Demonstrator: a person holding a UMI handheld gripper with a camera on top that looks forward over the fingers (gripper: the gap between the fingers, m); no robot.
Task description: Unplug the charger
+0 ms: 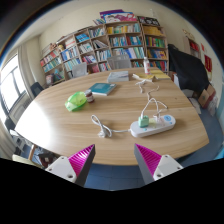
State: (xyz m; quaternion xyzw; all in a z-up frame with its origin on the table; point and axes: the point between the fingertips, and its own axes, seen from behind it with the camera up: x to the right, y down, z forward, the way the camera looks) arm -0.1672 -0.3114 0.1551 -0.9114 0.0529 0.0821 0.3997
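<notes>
A white power strip (153, 125) lies on the wooden table (60, 125), ahead of my fingers and a little to the right. A green-and-white charger (145, 121) is plugged into its left part. A white cable (101, 125) trails from the strip to the left, and another white cord (148, 97) runs away toward the far side. My gripper (113, 160) is held back from the table's near edge, well short of the strip. Its two pink pads (78, 160) stand wide apart with nothing between them.
A green object (76, 101) and a teal book (102, 89) lie on the table's far left part. A white box (119, 75) sits at the far edge. Bookshelves (100, 45) line the back wall. A dark chair (185, 70) stands at the right.
</notes>
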